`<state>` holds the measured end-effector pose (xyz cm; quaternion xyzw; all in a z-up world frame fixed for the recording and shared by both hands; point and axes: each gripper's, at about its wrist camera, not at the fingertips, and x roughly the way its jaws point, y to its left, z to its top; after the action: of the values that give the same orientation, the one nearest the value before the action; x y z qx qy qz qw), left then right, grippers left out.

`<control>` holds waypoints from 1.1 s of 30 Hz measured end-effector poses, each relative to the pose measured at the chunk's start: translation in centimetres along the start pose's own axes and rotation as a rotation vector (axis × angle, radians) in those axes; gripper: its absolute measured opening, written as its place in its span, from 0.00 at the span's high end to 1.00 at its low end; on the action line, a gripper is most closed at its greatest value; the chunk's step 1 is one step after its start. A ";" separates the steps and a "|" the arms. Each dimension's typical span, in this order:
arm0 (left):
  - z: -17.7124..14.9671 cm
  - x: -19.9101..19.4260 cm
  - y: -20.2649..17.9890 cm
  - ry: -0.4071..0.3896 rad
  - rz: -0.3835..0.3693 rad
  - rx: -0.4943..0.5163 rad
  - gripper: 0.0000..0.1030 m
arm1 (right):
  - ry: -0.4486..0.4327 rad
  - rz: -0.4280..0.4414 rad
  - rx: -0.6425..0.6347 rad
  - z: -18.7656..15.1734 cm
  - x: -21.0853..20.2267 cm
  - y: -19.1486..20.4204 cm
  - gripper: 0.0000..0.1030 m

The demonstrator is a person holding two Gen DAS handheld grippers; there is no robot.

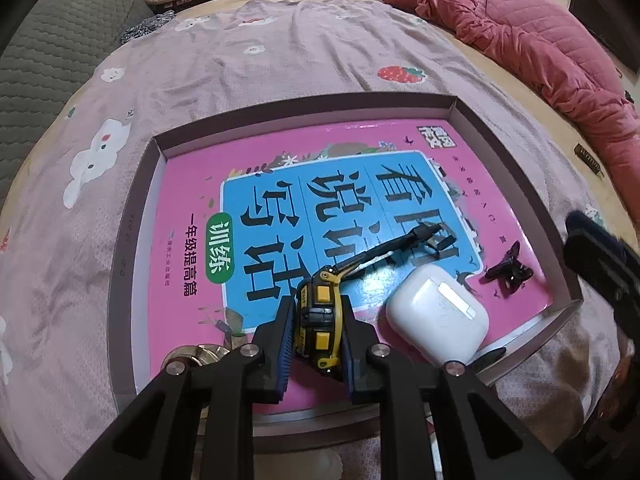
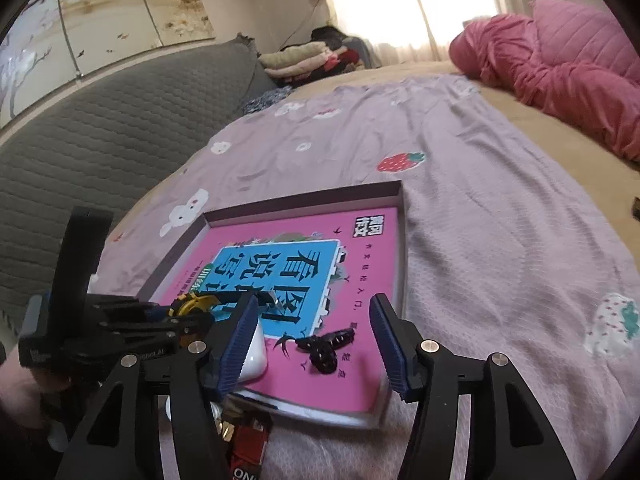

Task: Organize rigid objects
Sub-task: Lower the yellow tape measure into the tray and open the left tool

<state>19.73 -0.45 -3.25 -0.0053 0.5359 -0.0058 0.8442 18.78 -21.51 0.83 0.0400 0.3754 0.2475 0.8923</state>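
Note:
A shallow mauve box [image 1: 138, 184] [image 2: 304, 198] lies on the bed with a pink book [image 1: 192, 184] [image 2: 372, 240] inside. My left gripper [image 1: 316, 336] is shut on a yellow and black tape measure [image 1: 318, 312], held just over the book; its black strap [image 1: 384, 252] trails forward. A white earbud case [image 1: 438, 320] [image 2: 254, 354] lies right of it. A black hair claw clip [image 1: 508, 270] [image 2: 326, 346] lies near the box's right wall. My right gripper [image 2: 316, 344] is open, with the clip between its fingers.
A metal round object [image 1: 196, 354] sits in the box at the lower left. A pink quilt [image 1: 520, 36] [image 2: 560, 76] lies at the far right, a grey cushion [image 2: 100, 140] at the left. A red packet [image 2: 248, 440] lies before the box.

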 end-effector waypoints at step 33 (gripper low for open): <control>-1.1 -5.7 1.5 -0.102 -0.085 -0.030 0.48 | 0.104 -0.197 -0.113 -4.2 -4.6 4.4 0.33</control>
<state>16.35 1.18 1.38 -0.0409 0.4915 -0.0333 0.8693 11.31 -20.32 1.94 -0.0603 0.4089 0.1810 0.8924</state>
